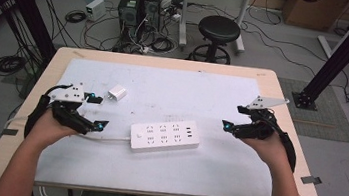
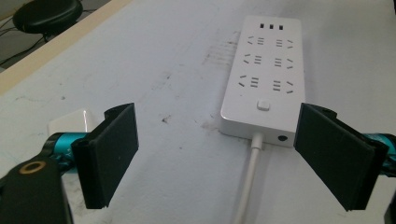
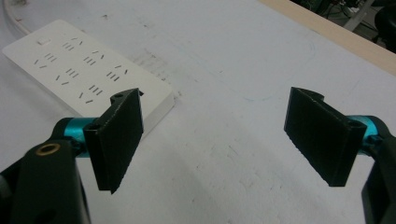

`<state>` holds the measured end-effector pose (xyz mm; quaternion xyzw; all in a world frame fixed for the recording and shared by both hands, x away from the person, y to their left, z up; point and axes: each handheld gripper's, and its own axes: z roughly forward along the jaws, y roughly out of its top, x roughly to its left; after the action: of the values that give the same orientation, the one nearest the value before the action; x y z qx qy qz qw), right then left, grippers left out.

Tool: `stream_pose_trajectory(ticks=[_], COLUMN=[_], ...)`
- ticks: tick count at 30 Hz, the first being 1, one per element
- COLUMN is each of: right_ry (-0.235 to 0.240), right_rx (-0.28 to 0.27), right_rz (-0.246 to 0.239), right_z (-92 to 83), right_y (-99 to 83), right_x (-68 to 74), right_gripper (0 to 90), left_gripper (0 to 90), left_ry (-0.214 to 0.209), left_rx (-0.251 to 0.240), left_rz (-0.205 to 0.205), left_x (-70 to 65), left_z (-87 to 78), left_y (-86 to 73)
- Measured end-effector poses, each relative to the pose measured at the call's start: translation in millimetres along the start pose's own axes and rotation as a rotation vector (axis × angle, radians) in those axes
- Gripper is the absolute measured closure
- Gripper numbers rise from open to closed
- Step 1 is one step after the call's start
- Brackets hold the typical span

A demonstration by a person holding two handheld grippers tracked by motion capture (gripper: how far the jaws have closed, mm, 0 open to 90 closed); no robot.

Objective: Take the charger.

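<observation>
Power strip flat between left gripper and right gripper; both jaws spread, empty.

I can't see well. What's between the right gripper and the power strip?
Only bare white mat lies between the right gripper and power strip, seen in the high view.

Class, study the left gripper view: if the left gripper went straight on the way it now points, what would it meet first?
Probably the white power strip: its cable end lies ahead of the open left gripper, slightly right of centre. Its cable runs between the jaws; depth is uncertain.
</observation>
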<state>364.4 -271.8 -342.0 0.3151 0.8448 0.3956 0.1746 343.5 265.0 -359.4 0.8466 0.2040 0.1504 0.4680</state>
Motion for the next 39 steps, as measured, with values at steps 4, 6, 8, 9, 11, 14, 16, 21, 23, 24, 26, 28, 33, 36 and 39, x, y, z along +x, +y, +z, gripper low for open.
stream_pose_trajectory(ticks=[4, 6, 8, 9, 11, 14, 16, 21, 23, 24, 26, 28, 33, 36, 39], right_ry=[-0.004, -0.004, -0.001, -0.01, -0.013, -0.02, -0.014, -0.021, -0.018, -0.018, -0.018, -0.023, -0.022, -0.025, -0.025], right_rx=[-0.002, -0.003, -0.002, 0.0, -0.001, -0.007, -0.009, -0.005, -0.001, -0.001, 0.003, 0.006, 0.013, 0.019, 0.018], right_rz=[-0.008, -0.008, -0.004, -0.004, -0.013, -0.007, -0.006, -0.003, -0.006, -0.006, -0.01, -0.009, -0.005, -0.005, -0.006], right_z=[0.1, 0.6, 0.6, 0.9, 1.8, 1.0, 0.7, 0.7, 1.4, 1.4, 2.3, 2.7, 3.5, 4.2, 4.5], right_y=[4.2, 5.6, 5.9, 6.2, 6.3, 6.0, 6.1, 6.8, 7.2, 7.2, 7.6, 7.8, 8.0, 7.9, 7.6], right_x=[0.1, 0.2, 0.5, 0.6, 0.2, 1.4, 2.2, 3.1, 4.2, 4.2, 4.3, 4.0, 4.6, 5.2, 5.5], right_gripper=[20.2, 20.2, 20.2, 20.2, 20.2, 20.2, 20.2, 20.2, 20.2, 20.2, 20.2, 20.2, 20.2, 20.2, 20.2], left_gripper=[13.9, 13.9, 14.0, 14.0, 14.0, 14.0, 14.0, 14.0, 13.9, 13.9, 14.0, 13.9, 13.9, 13.9, 13.9], left_ry=[0.041, 0.044, 0.053, 0.082, 0.109, 0.122, 0.144, 0.168, 0.195, 0.195, 0.223, 0.237, 0.254, 0.262, 0.274], left_rx=[-0.003, -0.002, -0.003, 0.001, 0.007, 0.012, 0.025, 0.038, 0.054, 0.054, 0.06, 0.065, 0.103, 0.145, 0.131], left_rz=[-0.028, -0.029, -0.042, -0.052, -0.047, -0.055, -0.068, -0.105, -0.147, -0.147, -0.185, -0.207, -0.245, -0.234, -0.272], left_x=[2.8, 3.4, 4.6, 6.8, 9.3, 13.2, 19.0, 32.3, 43.6, 43.6, 55.1, 63.0, 77.5, 86.2, 94.3], left_z=[-0.4, -0.3, 0.8, 2.2, 5.4, 10.1, 15.2, 25.9, 35.0, 35.0, 43.7, 48.5, 60.0, 71.1, 78.1], left_y=[1.2, 1.7, 3.4, 8.2, 16.4, 25.7, 30.2, 33.2, 30.2, 30.2, 24.5, 20.5, 13.4, 15.0, 11.7])
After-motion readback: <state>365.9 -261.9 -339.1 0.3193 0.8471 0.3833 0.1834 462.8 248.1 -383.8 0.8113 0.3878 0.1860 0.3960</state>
